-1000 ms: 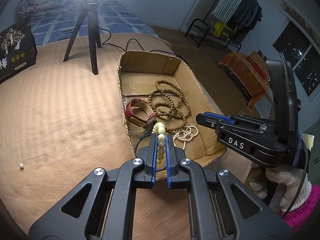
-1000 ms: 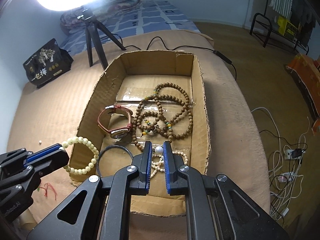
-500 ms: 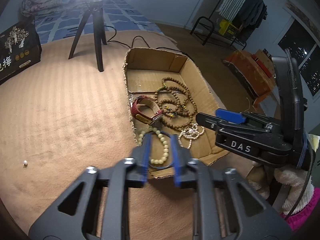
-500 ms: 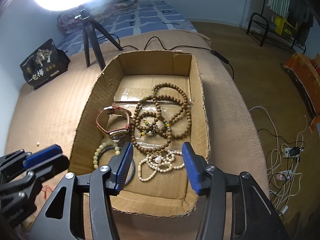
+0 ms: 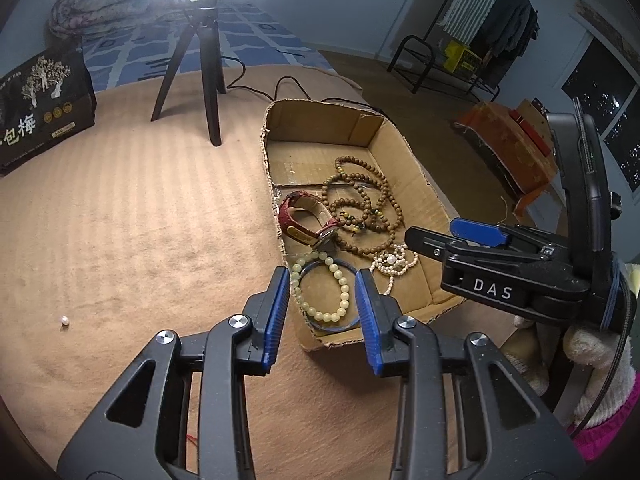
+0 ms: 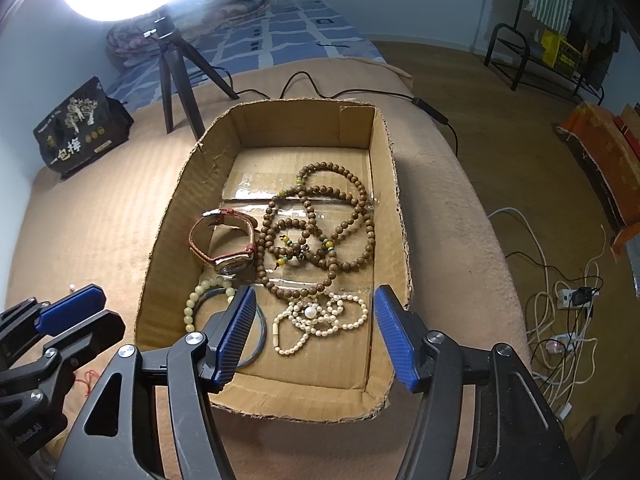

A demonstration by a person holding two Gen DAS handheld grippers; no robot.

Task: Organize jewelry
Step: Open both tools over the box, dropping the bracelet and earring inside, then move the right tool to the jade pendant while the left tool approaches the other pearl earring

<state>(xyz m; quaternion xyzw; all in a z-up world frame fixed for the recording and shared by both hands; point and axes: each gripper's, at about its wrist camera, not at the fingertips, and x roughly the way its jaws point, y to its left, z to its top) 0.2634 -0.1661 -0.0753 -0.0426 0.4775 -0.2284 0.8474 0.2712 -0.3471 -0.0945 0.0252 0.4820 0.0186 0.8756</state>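
A cardboard box [image 5: 416, 176] [image 6: 384, 152] on the tan blanket holds the jewelry. In it lie a pale green bead bracelet [image 5: 338, 278] [image 6: 191, 304] over a dark thin bangle [image 5: 348, 322], a white pearl strand [image 6: 320, 316] [image 5: 394, 260], a long brown wooden bead necklace [image 6: 320, 232] [image 5: 360, 208] and a red-strapped watch [image 6: 224, 240] [image 5: 298, 220]. My left gripper [image 5: 323, 294] is open and empty, just above the box's near left corner. My right gripper [image 6: 314, 320] is open and empty above the box's near end, over the pearls.
A black tripod [image 5: 204, 60] [image 6: 176, 76] with a ring light stands behind the box. A black printed bag [image 5: 36, 104] [image 6: 80, 128] sits far left. A loose pearl [image 5: 64, 321] lies on the blanket at left. Cables and a power strip [image 6: 568, 300] lie on the floor right.
My left gripper opened and let the pale green bracelet drop into the box. My right gripper opened off the pearl strand, which now lies in the box. Both pulled back a little.
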